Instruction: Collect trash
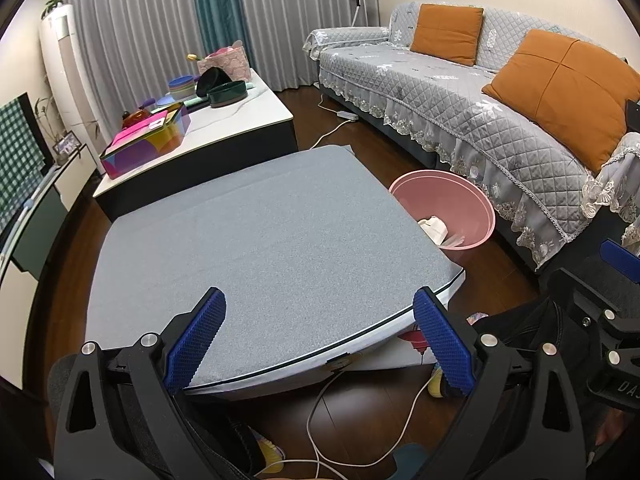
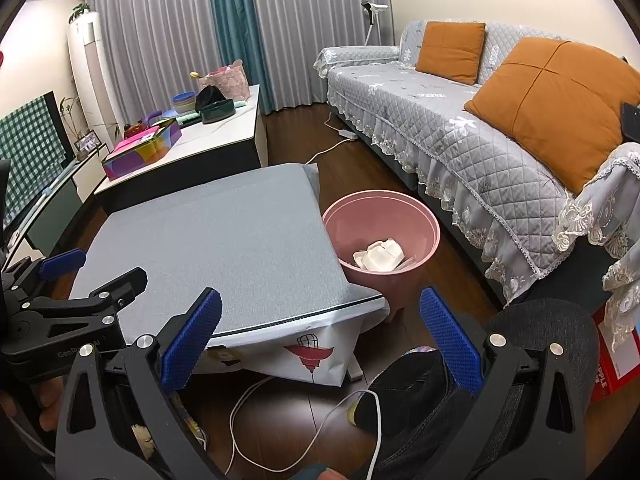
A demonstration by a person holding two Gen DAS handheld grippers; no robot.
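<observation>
Judging by its crumpled look, the trash (image 2: 382,257) should be light, soft and easily crushed, so a gentle pinch on any raised fold would do; nothing about it looks slippery or breakable. It is white, seemingly wadded paper or a flattened carton, though what it is exactly cannot be told. It lies at the bottom of the bin (image 2: 434,226), with a few thin pale strips beside it. The bin is a pink, round, open bucket that stands on the floor, touching or just beside the table (image 1: 256,232) at its far right corner, between the table and the sofa (image 1: 460,120).

The table's grey top shows no litter at all, so by my reading the collecting is about done.

The left gripper (image 1: 320,340) hovers over the table's near edge, its blue pads wide apart and holding nothing. The right gripper (image 2: 320,340) hangs just off the table's near right corner, likewise spread and empty.
</observation>
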